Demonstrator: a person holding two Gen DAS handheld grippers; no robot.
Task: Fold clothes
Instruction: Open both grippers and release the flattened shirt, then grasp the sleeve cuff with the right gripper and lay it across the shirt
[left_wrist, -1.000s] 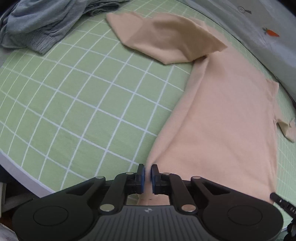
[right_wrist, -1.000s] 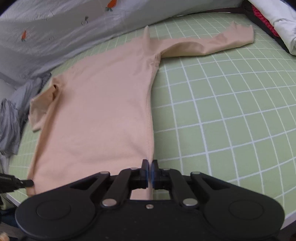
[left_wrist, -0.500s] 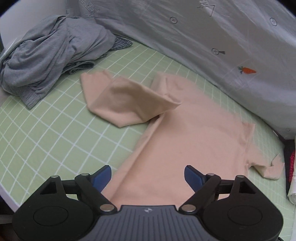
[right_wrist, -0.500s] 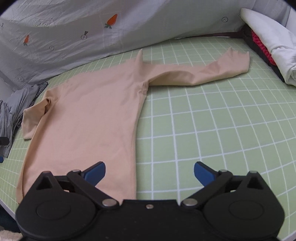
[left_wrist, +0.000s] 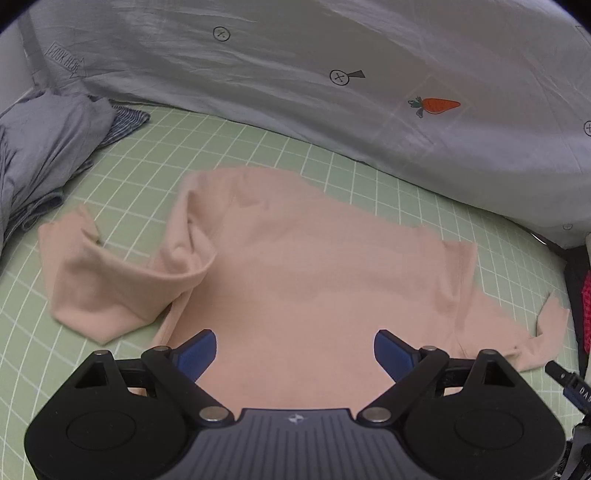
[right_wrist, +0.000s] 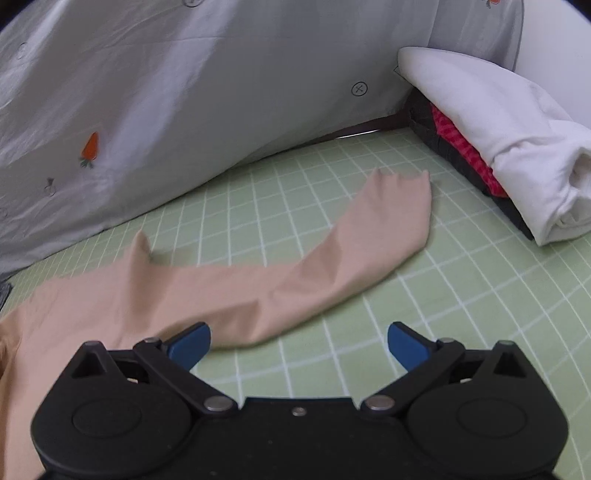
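Observation:
A peach long-sleeved shirt (left_wrist: 314, 266) lies flat on the green grid mat (left_wrist: 258, 151). Its left sleeve (left_wrist: 103, 291) is bent back on itself beside the body. My left gripper (left_wrist: 295, 347) hovers above the shirt's lower body, its jaws opening, with nothing between the blue pads. In the right wrist view the other sleeve (right_wrist: 332, 266) stretches out across the mat (right_wrist: 461, 295) toward the far right. My right gripper (right_wrist: 299, 341) stands open just over that sleeve near the armpit, holding nothing.
A heap of grey clothes (left_wrist: 40, 147) sits at the mat's far left. A grey sheet with carrot prints (left_wrist: 332, 92) rises along the back. A folded stack of white, red and dark garments (right_wrist: 498, 155) lies at the far right.
Both grippers let go of the shirt's hem and opened wide. Both lifted and moved forward over the shirt, the right one swinging toward the outstretched sleeve.

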